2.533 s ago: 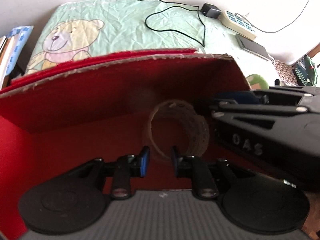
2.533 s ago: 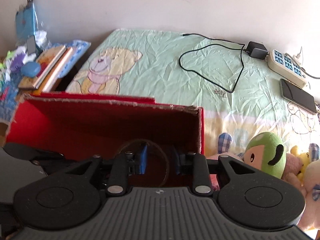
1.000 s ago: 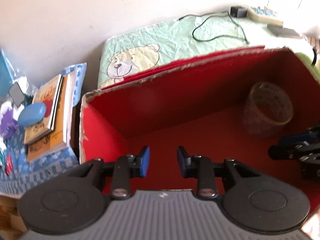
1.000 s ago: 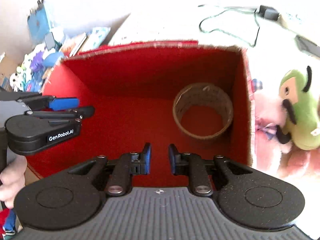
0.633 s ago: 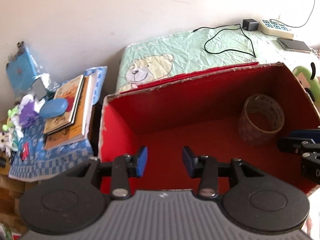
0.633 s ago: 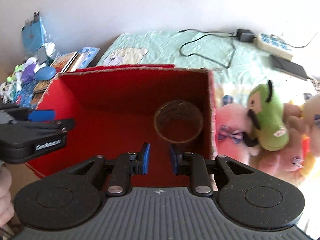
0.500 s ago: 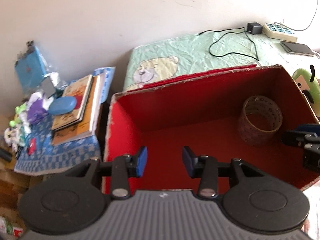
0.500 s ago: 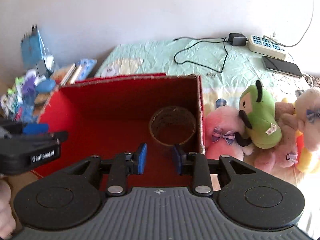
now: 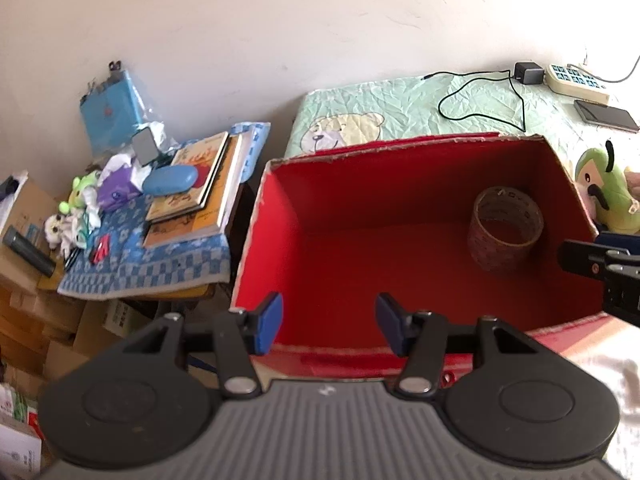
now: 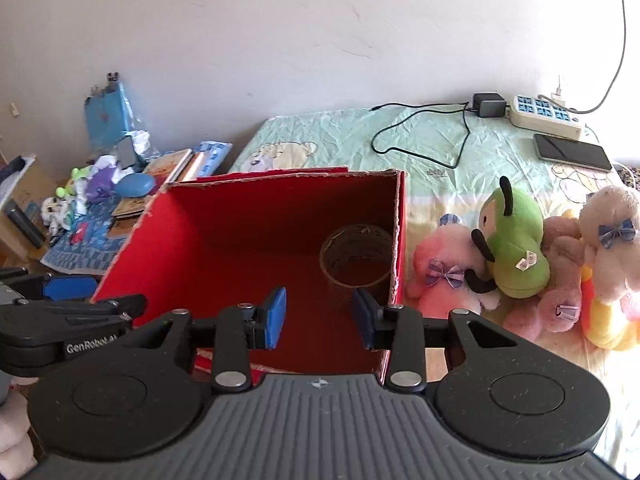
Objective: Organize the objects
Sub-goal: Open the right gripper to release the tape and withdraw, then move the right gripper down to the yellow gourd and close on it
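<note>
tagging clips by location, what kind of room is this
Most likely a bedroom in a home. A bed with a teddy-bear sheet holds plush toys and a phone, and a cluttered side table with books stands beside it.

Open tongs (image 10: 318,318) hover above red box (image 10: 256,216) holding what looks like a tape roll (image 10: 357,254)

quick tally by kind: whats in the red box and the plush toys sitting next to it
Tape rolls in the red box: 1, the tape roll
Green plush toys: 1, the green plush
Pink plush toys: 2, pink plush, darker pink plush
Cream plush toys: 1, cream plush
Total: 5
</note>
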`<state>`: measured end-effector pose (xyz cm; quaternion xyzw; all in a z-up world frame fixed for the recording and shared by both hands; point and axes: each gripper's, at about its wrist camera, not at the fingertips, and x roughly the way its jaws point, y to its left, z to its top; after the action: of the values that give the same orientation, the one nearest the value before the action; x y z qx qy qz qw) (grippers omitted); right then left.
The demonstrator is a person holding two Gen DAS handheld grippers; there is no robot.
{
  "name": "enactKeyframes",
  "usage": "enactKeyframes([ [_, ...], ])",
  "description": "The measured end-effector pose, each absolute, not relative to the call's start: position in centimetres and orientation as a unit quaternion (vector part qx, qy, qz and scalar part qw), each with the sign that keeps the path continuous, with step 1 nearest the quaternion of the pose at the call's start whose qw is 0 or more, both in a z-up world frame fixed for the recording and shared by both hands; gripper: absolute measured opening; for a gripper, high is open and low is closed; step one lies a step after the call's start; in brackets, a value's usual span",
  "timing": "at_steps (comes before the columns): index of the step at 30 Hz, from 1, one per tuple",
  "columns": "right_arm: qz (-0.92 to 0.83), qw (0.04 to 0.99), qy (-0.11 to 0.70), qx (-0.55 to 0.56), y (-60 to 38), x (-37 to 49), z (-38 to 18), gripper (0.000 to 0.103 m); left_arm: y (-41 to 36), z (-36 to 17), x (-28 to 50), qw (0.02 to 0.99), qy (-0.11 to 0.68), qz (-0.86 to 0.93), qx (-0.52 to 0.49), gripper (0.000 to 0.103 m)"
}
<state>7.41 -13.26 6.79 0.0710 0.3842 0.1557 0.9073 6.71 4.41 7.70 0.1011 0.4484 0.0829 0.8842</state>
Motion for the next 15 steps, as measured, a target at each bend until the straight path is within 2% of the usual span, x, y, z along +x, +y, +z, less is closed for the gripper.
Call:
enactKeyframes([
  [4,0.175,0.905,0.382,0.072,-13.8,6.3,7.2,0.04,3.6,8.2,5.0,0.885,0.447,0.092,0.092,0.074],
  [6,0.184,0.904,0.38,0.068,-14.0,5.7,7.3,0.04,3.1,8.4,4.1,0.887,0.442,0.098,0.093,0.076],
  [15,0.215,0.898,0.38,0.048,-14.6,3.0,7.3,0.039,1.9,8.4,1.7,0.882,0.454,0.106,0.069,0.079],
])
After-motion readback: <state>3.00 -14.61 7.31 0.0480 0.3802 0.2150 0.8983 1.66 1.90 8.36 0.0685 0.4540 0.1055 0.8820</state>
